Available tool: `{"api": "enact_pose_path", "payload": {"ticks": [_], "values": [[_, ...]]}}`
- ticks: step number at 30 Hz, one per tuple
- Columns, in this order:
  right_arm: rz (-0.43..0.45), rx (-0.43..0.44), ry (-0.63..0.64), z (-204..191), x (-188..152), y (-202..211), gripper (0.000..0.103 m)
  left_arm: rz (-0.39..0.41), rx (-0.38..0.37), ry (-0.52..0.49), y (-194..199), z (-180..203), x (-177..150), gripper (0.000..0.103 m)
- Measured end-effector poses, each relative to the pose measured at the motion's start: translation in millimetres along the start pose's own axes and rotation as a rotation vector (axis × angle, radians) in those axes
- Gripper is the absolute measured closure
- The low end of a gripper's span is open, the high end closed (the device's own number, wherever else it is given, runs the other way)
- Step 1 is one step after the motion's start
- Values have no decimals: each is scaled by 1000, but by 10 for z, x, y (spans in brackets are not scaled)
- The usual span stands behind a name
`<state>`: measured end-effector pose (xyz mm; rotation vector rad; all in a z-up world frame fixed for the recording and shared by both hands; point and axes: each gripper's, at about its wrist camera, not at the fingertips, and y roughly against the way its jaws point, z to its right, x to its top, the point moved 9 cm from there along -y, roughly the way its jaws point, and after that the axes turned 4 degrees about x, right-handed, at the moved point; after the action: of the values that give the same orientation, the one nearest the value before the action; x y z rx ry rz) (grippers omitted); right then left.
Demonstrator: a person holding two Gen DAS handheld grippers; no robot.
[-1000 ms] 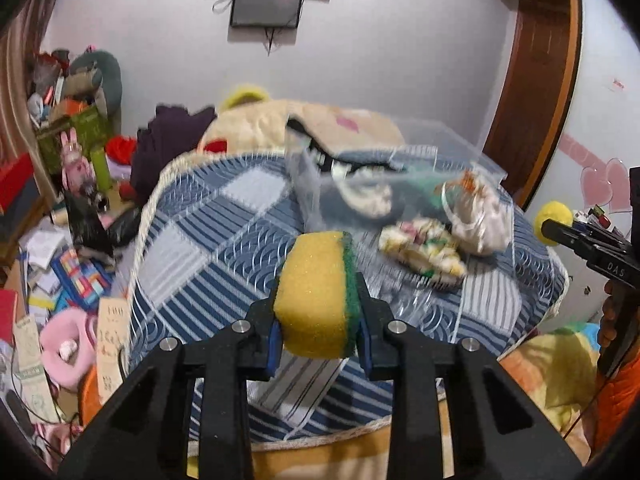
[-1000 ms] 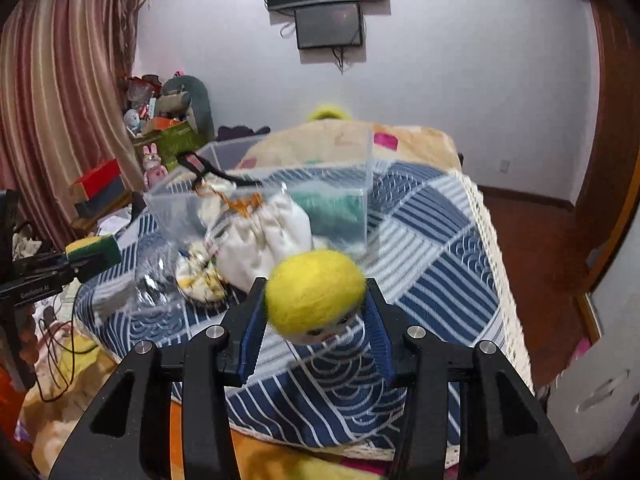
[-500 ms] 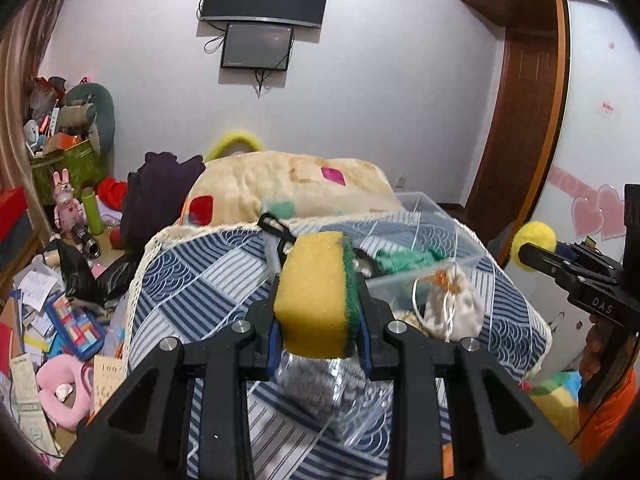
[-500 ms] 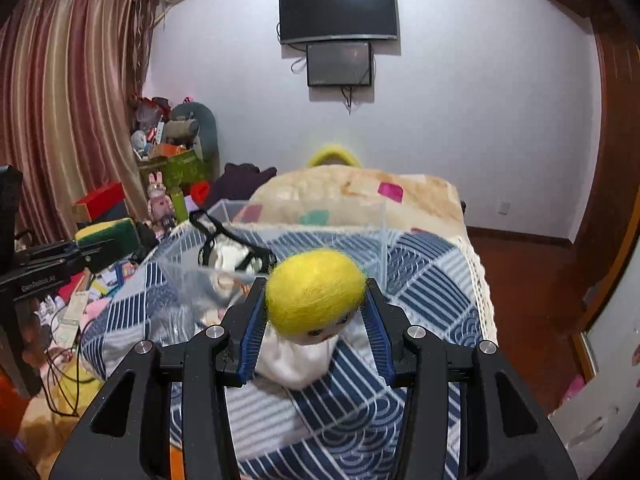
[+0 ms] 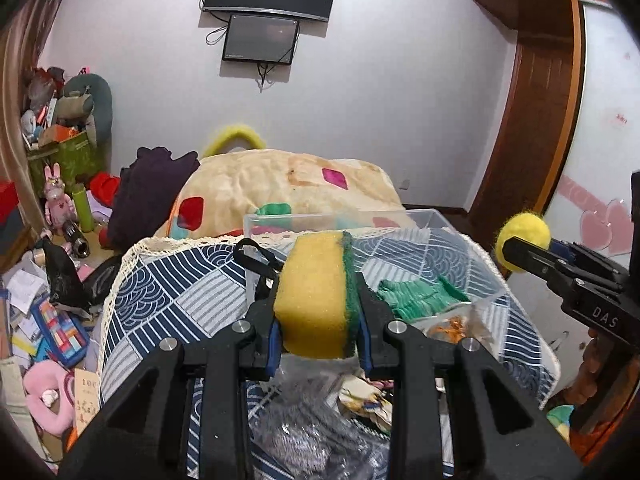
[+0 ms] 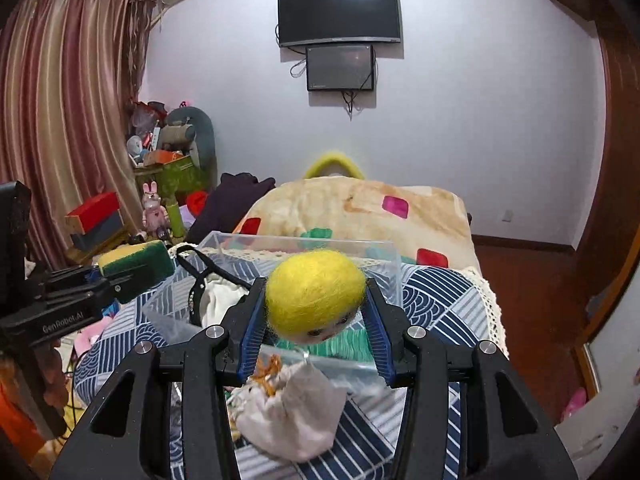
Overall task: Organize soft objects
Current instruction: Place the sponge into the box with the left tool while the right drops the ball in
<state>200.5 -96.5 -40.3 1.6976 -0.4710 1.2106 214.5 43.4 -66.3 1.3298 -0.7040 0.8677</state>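
My left gripper [image 5: 318, 320] is shut on a yellow sponge with a green scouring side [image 5: 312, 296], held above the table near the clear plastic bin [image 5: 344, 218]. My right gripper [image 6: 316, 320] is shut on a fuzzy yellow doll head [image 6: 314, 292], held over the bin's near wall [image 6: 344, 364]. The bin holds a green cloth [image 5: 416, 296], a black strap [image 5: 256, 258] and a white item [image 6: 218, 298]. A white drawstring pouch [image 6: 296, 416] lies in front of the bin. Each gripper shows in the other's view: the right one [image 5: 520, 250], the left one [image 6: 132, 268].
The table has a blue-and-white patterned cloth [image 5: 172, 292]. A crinkly clear bag [image 5: 312, 432] and a floral pouch [image 5: 368, 396] lie under my left gripper. A cream blanket [image 5: 288, 184] is piled behind the bin. Clutter covers the floor at left [image 5: 44, 320].
Both grippers have risen and tilted up, so the bin and table sit lower in view. Both moved closer to the bin. Each keeps its hold.
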Motion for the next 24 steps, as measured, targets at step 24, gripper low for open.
{"api": "enact_pose_path", "payload": {"ticks": [24], "values": [[-198,-26,33,88,-328,-531,36,-144,30,-88,-521,148,-242,56]]}}
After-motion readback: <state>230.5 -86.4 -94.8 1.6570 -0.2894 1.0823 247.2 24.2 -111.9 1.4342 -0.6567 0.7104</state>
